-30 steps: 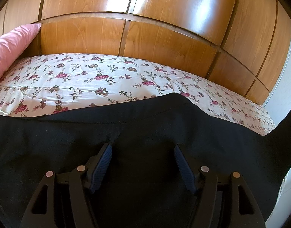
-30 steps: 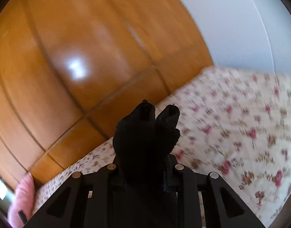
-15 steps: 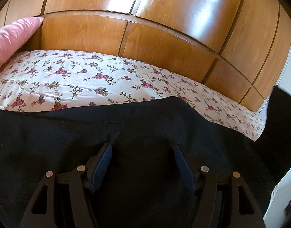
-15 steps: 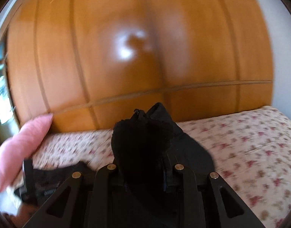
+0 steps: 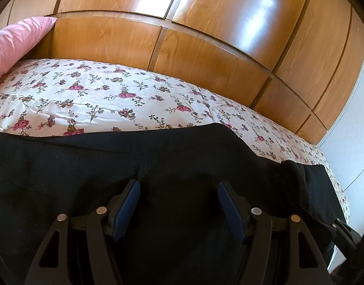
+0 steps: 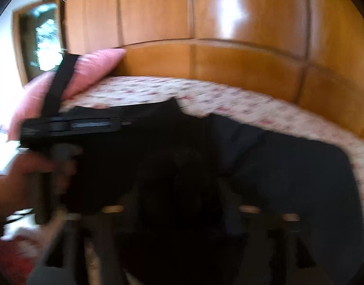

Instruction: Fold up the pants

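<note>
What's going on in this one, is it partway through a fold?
Yes, it appears so. Black pants lie on a bed with a floral sheet, a pink pillow at its head. The left gripper is open over the cloth, gripping nothing. The right wrist view is blurred by motion; the right gripper has dark fabric bunched between its fingers, apparently carrying that end over the rest of the pants, toward the person's left hand.

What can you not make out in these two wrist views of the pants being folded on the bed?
- Right gripper, right wrist view: motion blur and black pants hide its fingertips, so its grip is unclear.
- Pants' near part, left wrist view: cut off by the bottom edge behind the left gripper.
- Floral sheet pattern, right wrist view: blurred.
</note>
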Demonstrator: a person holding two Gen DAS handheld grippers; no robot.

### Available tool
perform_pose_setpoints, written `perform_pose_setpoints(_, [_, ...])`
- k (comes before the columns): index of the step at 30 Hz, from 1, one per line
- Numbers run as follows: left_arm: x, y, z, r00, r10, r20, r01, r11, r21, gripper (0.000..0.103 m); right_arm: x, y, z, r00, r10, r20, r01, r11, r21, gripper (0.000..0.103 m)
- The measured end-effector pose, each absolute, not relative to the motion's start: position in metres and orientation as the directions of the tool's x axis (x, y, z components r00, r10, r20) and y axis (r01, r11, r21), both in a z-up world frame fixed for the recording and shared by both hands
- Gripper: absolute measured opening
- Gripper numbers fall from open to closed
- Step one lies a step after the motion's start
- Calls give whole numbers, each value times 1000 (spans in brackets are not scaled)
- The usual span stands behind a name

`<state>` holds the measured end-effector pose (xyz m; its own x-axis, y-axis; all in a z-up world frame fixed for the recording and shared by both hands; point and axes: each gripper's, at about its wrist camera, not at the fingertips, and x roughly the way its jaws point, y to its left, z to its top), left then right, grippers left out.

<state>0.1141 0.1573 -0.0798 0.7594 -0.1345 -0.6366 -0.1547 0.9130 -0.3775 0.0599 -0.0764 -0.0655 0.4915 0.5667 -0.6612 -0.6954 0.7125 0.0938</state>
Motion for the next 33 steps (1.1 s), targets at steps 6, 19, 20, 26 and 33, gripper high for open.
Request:
perform_pose_setpoints(6, [113,160,-78,759,-152,-634,-158,901,-405,69,52,-137,-28,563,636,-528,-616,749,245,77])
perform_pose_setpoints(19, [109,88,-43,693,-469,-548,59,794,-604,68,117,-249,-34,738,288,-610,-192,957,220,34])
perform_pose_setpoints(20, [111,77,-44,673,-475,-566,69,803,-592,69,116,-245,-36,732,297,-613,-206,954,216,34])
perform_pose_setpoints(26, [121,42,-61,577,-510,-638,107,822,-560,70,94,-211,-61,713,293,-637,-351,936,37,40])
perform_pose_setpoints(33, [99,42,-61,622,-478,-620,145,849,-508,25,93,-218,-65,713,305,-631,-374,927,27,42])
